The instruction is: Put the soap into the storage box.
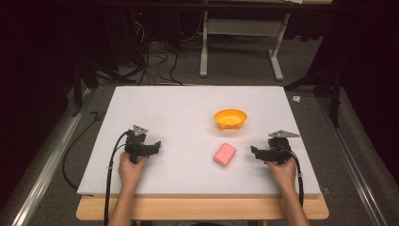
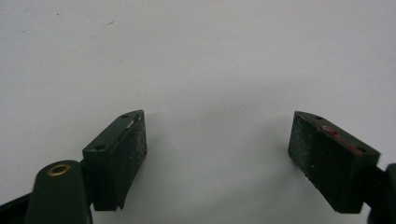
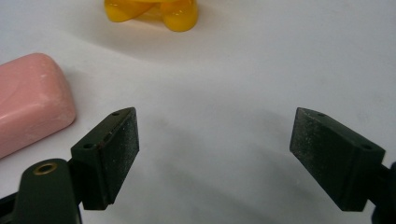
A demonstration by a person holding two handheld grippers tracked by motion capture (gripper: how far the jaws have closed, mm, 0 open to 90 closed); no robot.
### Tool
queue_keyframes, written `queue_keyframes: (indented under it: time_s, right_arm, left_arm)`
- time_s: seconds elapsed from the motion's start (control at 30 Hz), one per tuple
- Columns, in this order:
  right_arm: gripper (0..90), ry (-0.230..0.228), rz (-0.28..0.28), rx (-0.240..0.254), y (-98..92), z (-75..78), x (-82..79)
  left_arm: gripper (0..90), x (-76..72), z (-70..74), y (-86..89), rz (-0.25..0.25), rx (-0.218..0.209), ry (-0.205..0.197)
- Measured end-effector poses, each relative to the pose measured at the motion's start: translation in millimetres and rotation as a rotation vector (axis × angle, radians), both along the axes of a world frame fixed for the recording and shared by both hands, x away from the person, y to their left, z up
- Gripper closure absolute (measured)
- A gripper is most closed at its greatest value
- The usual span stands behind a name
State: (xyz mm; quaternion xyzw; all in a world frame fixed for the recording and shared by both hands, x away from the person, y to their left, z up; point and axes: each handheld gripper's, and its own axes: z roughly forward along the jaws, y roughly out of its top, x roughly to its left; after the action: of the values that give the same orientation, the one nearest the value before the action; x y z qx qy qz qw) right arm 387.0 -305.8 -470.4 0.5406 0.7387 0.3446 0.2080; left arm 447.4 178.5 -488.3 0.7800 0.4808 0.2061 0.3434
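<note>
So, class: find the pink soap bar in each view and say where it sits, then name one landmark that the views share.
High view: the pink soap bar lies right of centre on the white table, nearer the person than the orange bowl.
Left gripper view: not in it.
Right gripper view: the pink soap bar sits at the left edge, left of the jaws.
Shared landmark: the orange bowl, at that view's top edge.

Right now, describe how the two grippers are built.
Both are black. The left gripper and right gripper each carry a grey three-cornered plate on top and trail a black cable. Each has two blocky jaws with dark, grainy pads. One left pad shows red marks on its edge.
</note>
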Motion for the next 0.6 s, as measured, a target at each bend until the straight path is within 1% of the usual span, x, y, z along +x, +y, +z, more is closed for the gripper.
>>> queue_keyframes:
  time_s: [0.03, 0.1, 0.17, 0.2, 0.6]
  right_arm:
    - [16.2, -0.010, 0.005, 0.004, -0.4, 1.2, -3.7]
    - [15.9, -0.016, 0.012, 0.013, 0.2, 2.5, -7.2]
    - [15.9, -0.018, 0.018, 0.011, 0.5, 3.3, -8.8]
    - [15.8, -0.023, 0.029, 0.016, 2.1, 4.1, -11.7]
    - [15.6, -0.048, 0.086, 0.038, 12.4, 8.8, -24.7]
  left_arm:
    - [19.8, 0.0, 0.0, 0.0, 0.000, 0.000, 0.000]
    - [19.8, 0.0, 0.0, 0.0, 0.000, 0.000, 0.000]
    - [19.8, 0.0, 0.0, 0.0, 0.000, 0.000, 0.000]
    - [19.8, 0.0, 0.0, 0.0, 0.000, 0.000, 0.000]
    - [19.8, 0.0, 0.0, 0.0, 0.000, 0.001, 0.000]
